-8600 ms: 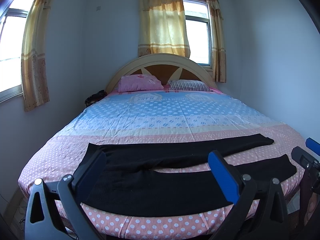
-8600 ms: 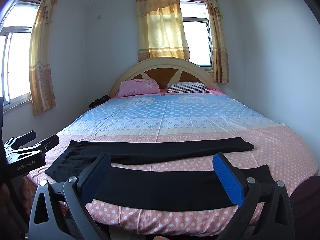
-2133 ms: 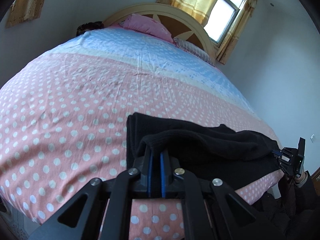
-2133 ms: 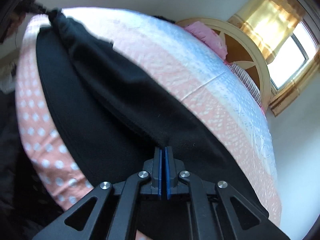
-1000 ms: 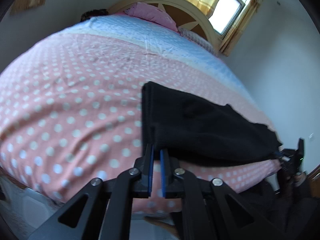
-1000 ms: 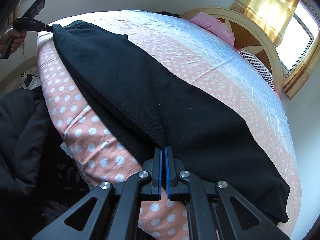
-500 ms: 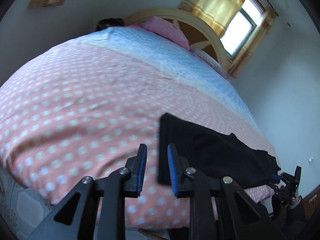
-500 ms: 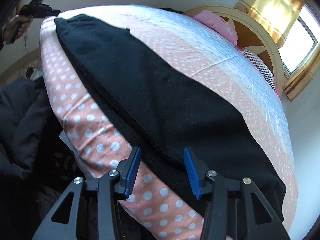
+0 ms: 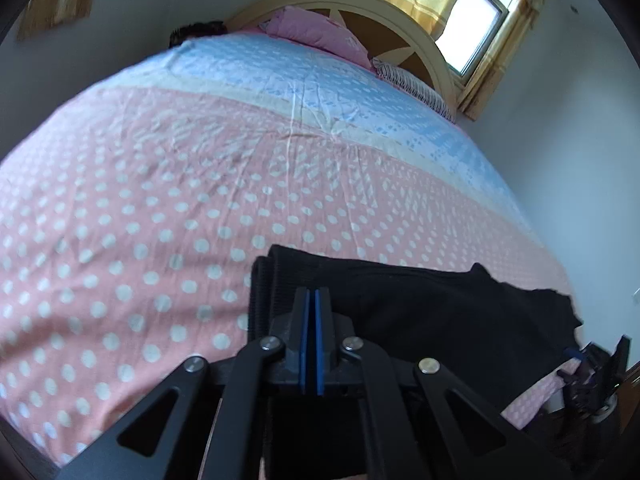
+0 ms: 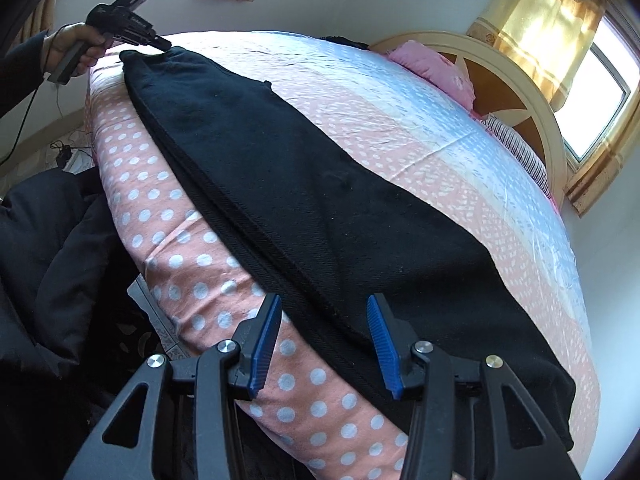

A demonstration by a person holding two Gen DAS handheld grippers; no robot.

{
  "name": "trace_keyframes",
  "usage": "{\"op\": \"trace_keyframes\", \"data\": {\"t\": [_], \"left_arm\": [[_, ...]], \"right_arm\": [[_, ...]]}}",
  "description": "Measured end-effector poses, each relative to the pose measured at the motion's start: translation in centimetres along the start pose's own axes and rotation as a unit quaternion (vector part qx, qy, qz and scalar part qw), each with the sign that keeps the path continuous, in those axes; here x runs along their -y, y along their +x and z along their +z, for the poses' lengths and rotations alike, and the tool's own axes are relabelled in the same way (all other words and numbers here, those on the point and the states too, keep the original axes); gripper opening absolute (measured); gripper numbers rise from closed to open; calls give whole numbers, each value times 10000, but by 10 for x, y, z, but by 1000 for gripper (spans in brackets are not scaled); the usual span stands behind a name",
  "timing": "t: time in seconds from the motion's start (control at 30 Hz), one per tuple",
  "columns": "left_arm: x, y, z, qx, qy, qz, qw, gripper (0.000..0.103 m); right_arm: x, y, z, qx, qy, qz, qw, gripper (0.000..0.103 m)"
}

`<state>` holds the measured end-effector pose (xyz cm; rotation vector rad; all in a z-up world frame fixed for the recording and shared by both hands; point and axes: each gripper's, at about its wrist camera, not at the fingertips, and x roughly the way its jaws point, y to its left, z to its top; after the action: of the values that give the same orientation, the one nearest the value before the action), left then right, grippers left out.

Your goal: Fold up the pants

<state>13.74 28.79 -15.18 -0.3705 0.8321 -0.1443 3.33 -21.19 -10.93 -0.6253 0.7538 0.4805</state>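
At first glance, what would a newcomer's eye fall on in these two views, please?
The black pants stretch lengthwise along the near edge of the pink polka-dot bed. The left gripper is shut at their ribbed end, while the right gripper is open over the pants' edge. Beyond, sunlit yellow curtains flank the arched headboard.

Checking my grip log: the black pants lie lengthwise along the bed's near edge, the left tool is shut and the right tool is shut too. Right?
Not quite. The right tool is open above the black pants, as the right wrist view shows. The left tool is shut, and the pants do lie along the bed edge.
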Motion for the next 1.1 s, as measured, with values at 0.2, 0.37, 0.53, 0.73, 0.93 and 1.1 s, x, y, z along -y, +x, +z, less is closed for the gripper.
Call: {"op": "trace_keyframes", "data": {"t": [0.2, 0.37, 0.53, 0.73, 0.93, 1.1], "left_arm": [[-5, 3, 6, 184, -10, 276, 9995, 11], [-11, 16, 5, 71, -292, 357, 9989, 32], [-14, 14, -3, 147, -383, 365, 9985, 50], [-7, 12, -5, 152, -22, 510, 9986, 12], [-3, -8, 8, 534, 25, 417, 9977, 10], [-13, 25, -3, 373, 157, 732, 9965, 16]], "right_arm": [[-6, 3, 2, 68, 49, 141, 9999, 47], [-14, 4, 2, 61, -48, 160, 9998, 47], [-14, 3, 0, 80, -17, 193, 9998, 47], [-18, 3, 3, 131, -3, 211, 9997, 47], [-23, 3, 6, 154, 7, 266, 9995, 47], [-31, 10, 14, 199, 56, 420, 9989, 47]]}}
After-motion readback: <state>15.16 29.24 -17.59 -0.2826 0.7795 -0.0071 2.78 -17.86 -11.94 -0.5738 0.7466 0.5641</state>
